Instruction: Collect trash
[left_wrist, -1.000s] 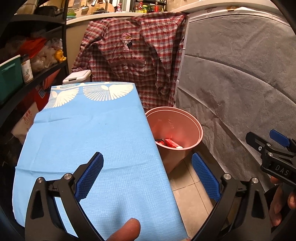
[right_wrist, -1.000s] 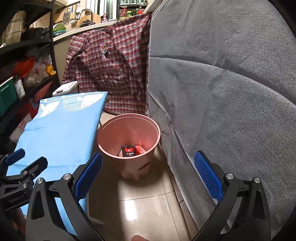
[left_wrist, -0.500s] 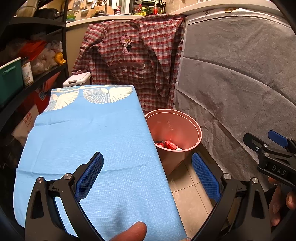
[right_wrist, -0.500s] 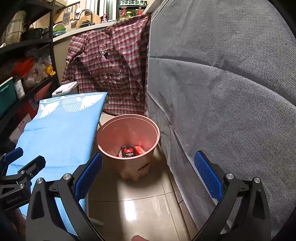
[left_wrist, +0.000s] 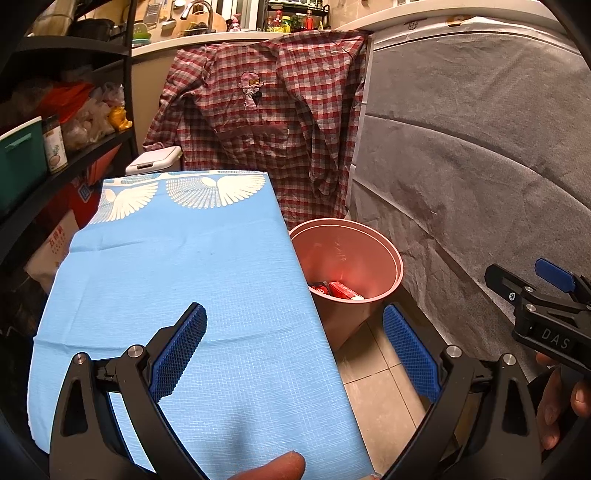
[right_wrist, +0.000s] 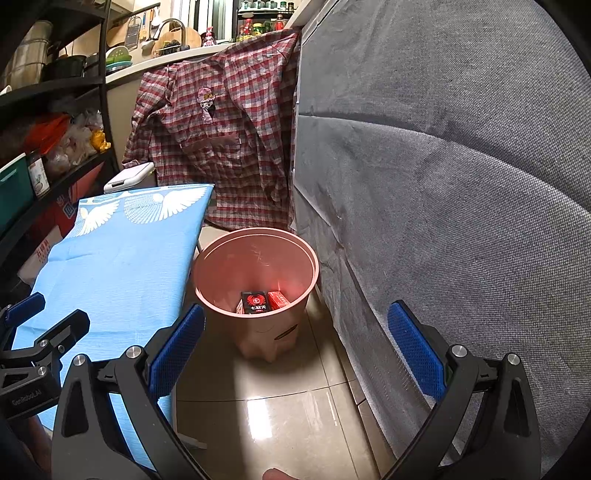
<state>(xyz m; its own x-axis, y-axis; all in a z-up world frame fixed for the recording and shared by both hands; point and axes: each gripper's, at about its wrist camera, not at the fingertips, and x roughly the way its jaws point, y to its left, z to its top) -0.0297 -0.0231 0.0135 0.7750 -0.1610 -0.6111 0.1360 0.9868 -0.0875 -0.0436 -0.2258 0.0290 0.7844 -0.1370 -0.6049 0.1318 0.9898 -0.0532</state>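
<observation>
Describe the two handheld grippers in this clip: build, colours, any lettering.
Both are black plastic clamp-style frames with silver bolts. Each finger carries a blue pad with a fine gridded texture. The left gripper shows white "GenRobot.AI" lettering on its body in the right wrist view; the right gripper shows "DAS" in the left wrist view. No cables or sleeves are visible.

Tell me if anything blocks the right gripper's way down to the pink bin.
Nothing visible does. The right gripper is open and empty, and only bare floor tile lies between it and the pink bin. The blue-covered table stands to the left, the grey cloth wall to the right. Small boxes already lie inside.
</observation>
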